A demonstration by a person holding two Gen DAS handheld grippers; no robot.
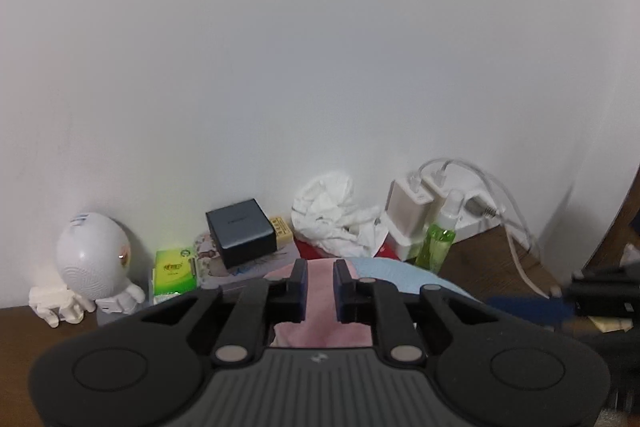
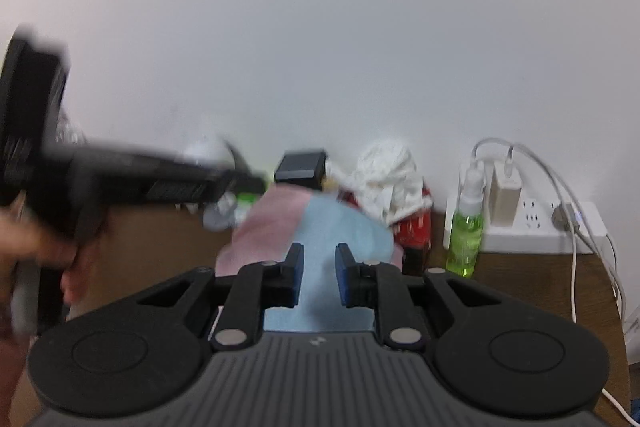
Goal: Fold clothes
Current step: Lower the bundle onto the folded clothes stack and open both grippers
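Note:
A pink and light-blue cloth (image 2: 320, 223) lies on the brown wooden table (image 2: 540, 279), reaching back toward the clutter at the wall. My left gripper (image 1: 321, 267) has its jaws nearly together, and the pink part (image 1: 320, 299) fills the narrow gap between the pads, so it is shut on the cloth. My right gripper (image 2: 320, 251) stands just as narrow, with the blue part (image 2: 320, 287) running up between its pads. Each gripper shows blurred in the other's view: the left gripper (image 2: 240, 183) over the pink edge, the right gripper (image 1: 520, 307) at the blue edge (image 1: 400, 271).
Along the white wall stand a white round-headed figurine (image 1: 92, 255), a green packet (image 1: 176, 273), a dark box (image 1: 240, 231), crumpled white tissue (image 1: 332, 215), a red item (image 2: 416, 227), a green spray bottle (image 2: 466, 231) and a power strip (image 2: 536, 227) with chargers and cables. A person's hand (image 2: 24, 247) holds the left gripper.

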